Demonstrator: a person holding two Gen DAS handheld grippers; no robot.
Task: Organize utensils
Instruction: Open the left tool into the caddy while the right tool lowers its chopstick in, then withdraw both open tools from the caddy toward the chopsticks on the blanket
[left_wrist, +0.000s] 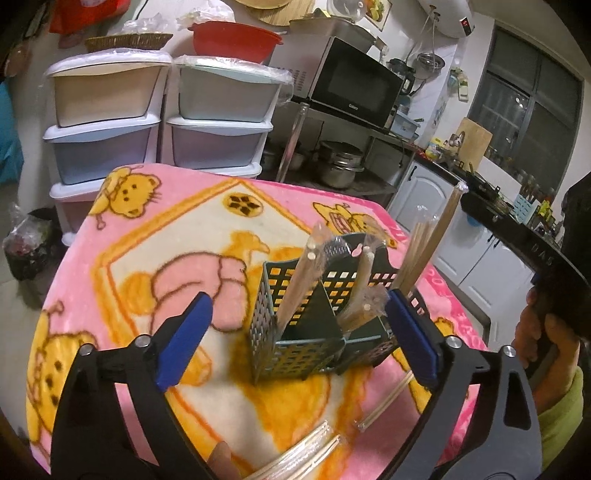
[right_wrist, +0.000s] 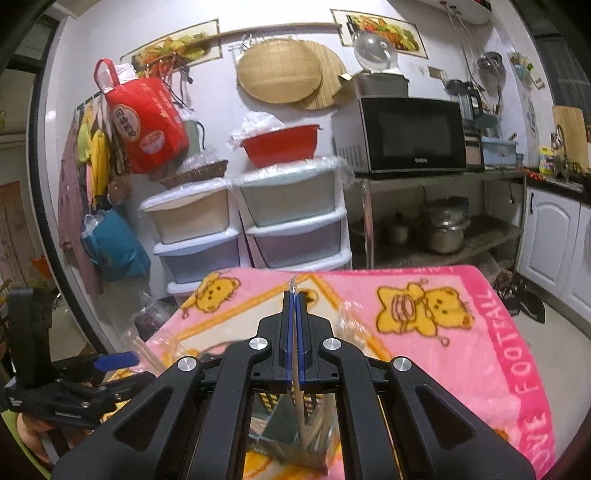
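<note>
A dark green perforated utensil caddy (left_wrist: 295, 347) stands on the pink blanket, with wrapped chopsticks (left_wrist: 295, 295) upright in its compartments. My left gripper (left_wrist: 299, 317) is open, its blue fingers either side of the caddy. My right gripper (right_wrist: 294, 295) is shut on a wrapped pair of chopsticks (right_wrist: 297, 387), which points down into the caddy (right_wrist: 291, 424) below it. That pair shows in the left wrist view (left_wrist: 439, 236) at the caddy's right side. More wrapped chopsticks (left_wrist: 310, 454) lie on the blanket in front of the caddy.
The pink cartoon blanket (left_wrist: 147, 236) covers the table. Plastic drawer units (left_wrist: 110, 122) stand behind it, with a microwave (left_wrist: 354, 85) on a metal shelf to the right. The left gripper shows at the left of the right wrist view (right_wrist: 110, 360).
</note>
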